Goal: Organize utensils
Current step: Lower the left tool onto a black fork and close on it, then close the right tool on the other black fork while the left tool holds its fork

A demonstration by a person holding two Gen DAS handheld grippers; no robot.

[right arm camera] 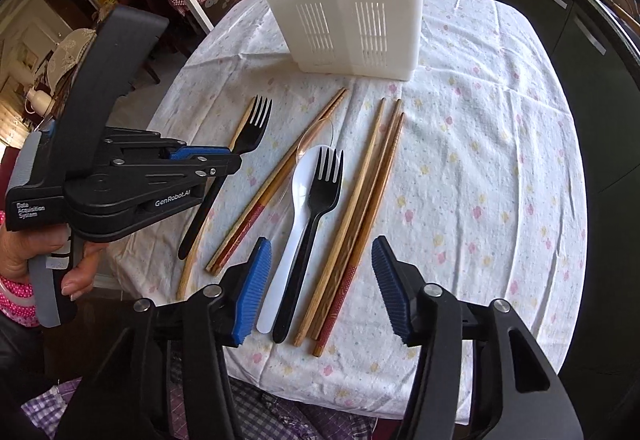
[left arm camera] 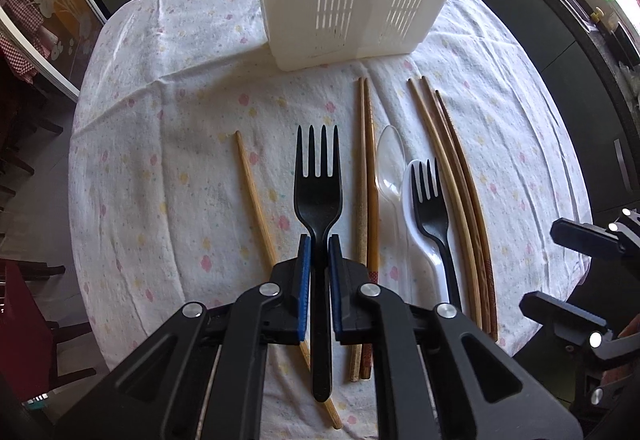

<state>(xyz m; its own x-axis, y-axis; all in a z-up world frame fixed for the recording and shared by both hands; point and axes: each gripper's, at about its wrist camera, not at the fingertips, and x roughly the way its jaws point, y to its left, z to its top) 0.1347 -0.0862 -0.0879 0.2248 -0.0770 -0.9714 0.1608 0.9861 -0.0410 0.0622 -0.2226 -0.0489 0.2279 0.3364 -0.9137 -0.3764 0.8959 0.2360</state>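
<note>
- The left gripper (left arm camera: pixel 319 260), held in a person's hand (right arm camera: pixel 48 256), is closed, its blue pads (left arm camera: pixel 305 268) clamped on the handle of a black plastic fork (left arm camera: pixel 319 180) with four tines.
- That fork is over a round table's floral cloth (left arm camera: pixel 168 160), near a lone pale chopstick (left arm camera: pixel 256 200).
- The right gripper (right arm camera: pixel 322 280) stands half open, holding nothing, above a second black fork (right arm camera: pixel 316 208), a white spoon (right arm camera: pixel 298 208) and brown chopsticks (right arm camera: pixel 360 208).
- A white slotted utensil holder (right arm camera: pixel 340 0) stands upright beyond them.

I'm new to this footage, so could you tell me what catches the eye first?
The left gripper has its jaws shut on a black fork at centre. Behind stands a white slotted caddy on the flowered cloth. The right gripper hovers open over chopsticks.
</note>
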